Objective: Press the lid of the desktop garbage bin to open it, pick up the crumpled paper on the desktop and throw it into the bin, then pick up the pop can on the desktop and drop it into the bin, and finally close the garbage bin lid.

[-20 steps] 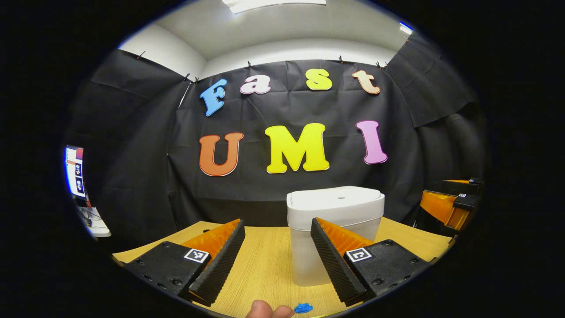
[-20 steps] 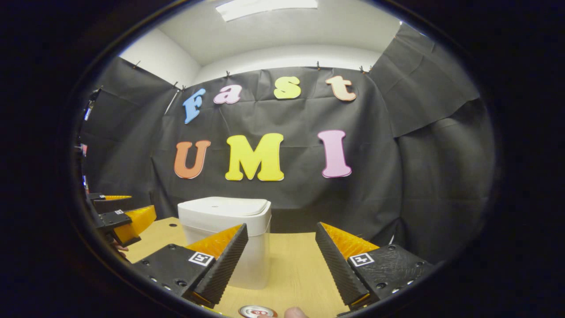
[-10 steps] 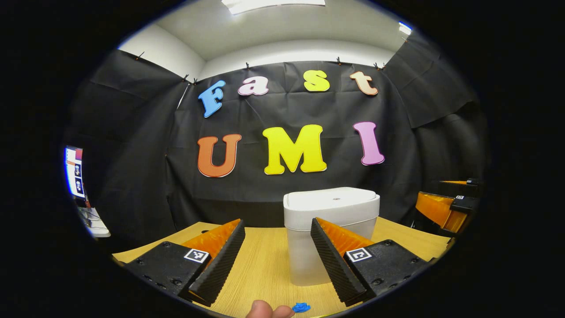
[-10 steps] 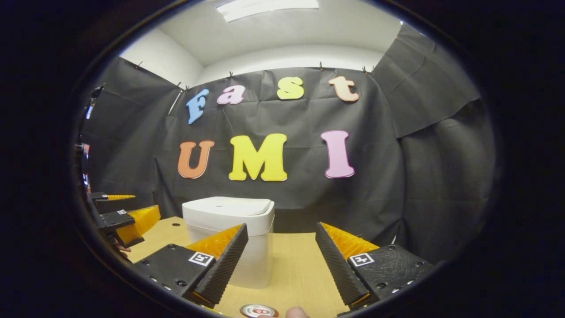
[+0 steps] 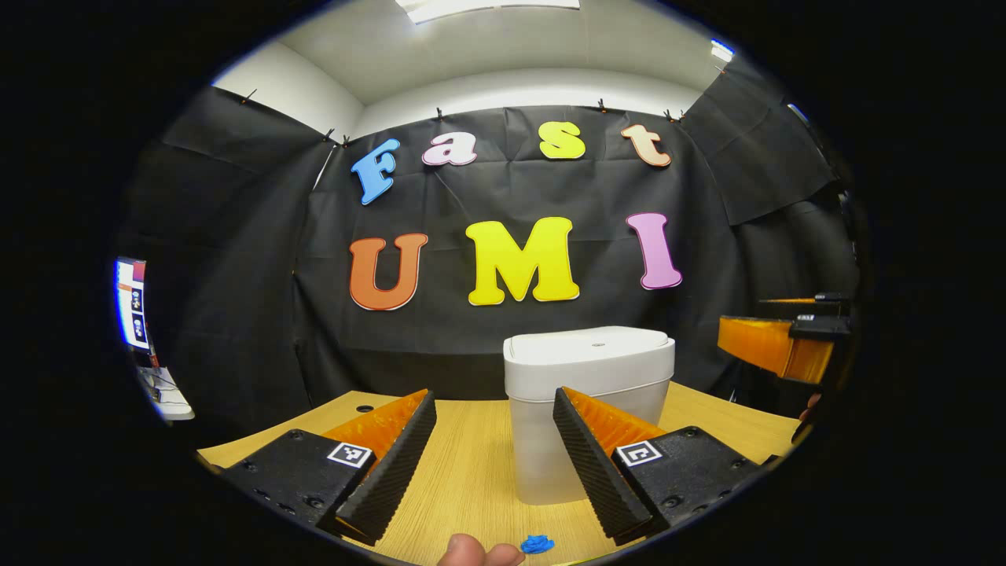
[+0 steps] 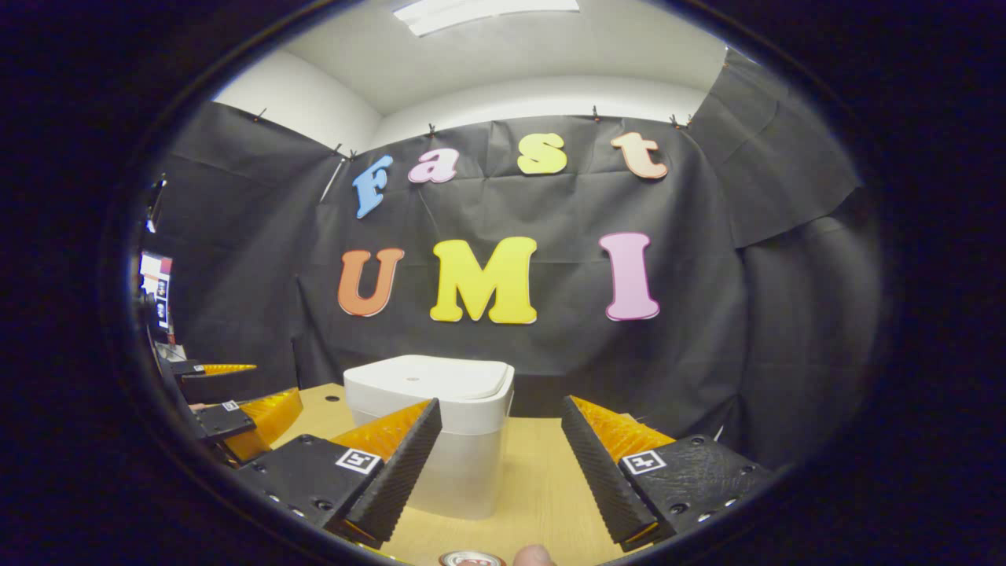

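Since the earlier frames the right gripper has moved up and toward the left; in the right gripper view the bin now sits more to the centre, and in the left gripper view the right gripper hangs higher at the far right edge. The left gripper has barely moved.

The wooden desktop carries everything. The white garbage bin stands at the far middle of it, lid closed and flat. The pop can is very near, w/ just its top visible at the bottom edge of the right gripper view. A small blue crumpled thing, prob. the paper, lies near the bottom of the left gripper view, on the desktop, apart from the bin.

Both grippers have fingers spread wide and hold nothing.

The step in hand is, I judge, approach to press the lid. To do it well: bring the right gripper above the lid, come down w/ one fingertip on the press spot, push short and straight so the light bin does not slide or tip, then lift off.
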A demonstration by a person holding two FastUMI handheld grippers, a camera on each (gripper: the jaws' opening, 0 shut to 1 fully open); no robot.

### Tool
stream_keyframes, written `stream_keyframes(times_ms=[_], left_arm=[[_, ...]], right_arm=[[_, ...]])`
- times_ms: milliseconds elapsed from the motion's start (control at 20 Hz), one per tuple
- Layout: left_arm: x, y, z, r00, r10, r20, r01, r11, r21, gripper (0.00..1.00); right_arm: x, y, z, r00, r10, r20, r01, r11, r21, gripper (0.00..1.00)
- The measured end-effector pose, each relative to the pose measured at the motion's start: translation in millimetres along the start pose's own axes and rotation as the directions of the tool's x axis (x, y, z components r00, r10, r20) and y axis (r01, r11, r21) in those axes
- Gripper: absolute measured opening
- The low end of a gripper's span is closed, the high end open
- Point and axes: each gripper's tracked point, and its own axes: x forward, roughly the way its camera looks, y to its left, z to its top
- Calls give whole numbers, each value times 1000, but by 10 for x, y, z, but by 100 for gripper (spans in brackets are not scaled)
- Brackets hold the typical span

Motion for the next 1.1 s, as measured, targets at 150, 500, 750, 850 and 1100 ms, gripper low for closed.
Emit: stream_keyframes(times_ms=[150, 500, 750, 850, 1100], left_arm=[[-15, 40, -32, 1000, 0, -5, 0, 1000, -7, 96], [-47, 281, -96, 999, 37, -17, -37, 999, -11, 96], [-87, 423, -121, 998, 64, -20, -64, 998, -5, 97], [-80, 469, -143, 997, 71, -21, -71, 997, -5, 96], [-59, 504, -228, 996, 76, -37, -77, 997, -15, 97]], right_arm=[[227, 200, 113, 998, 50, -22, -50, 999, -1, 95], [790, 689, 189, 978, 165, -127, -165, 986, 10, 70], [1034, 755, 100, 972, 158, -176, -156, 987, 26, 31], [1131, 757, 23, 966, 156, -205, -153, 988, 29, 12], [1218, 855, -214, 943, 190, -272, -192, 981, 19, 0]])
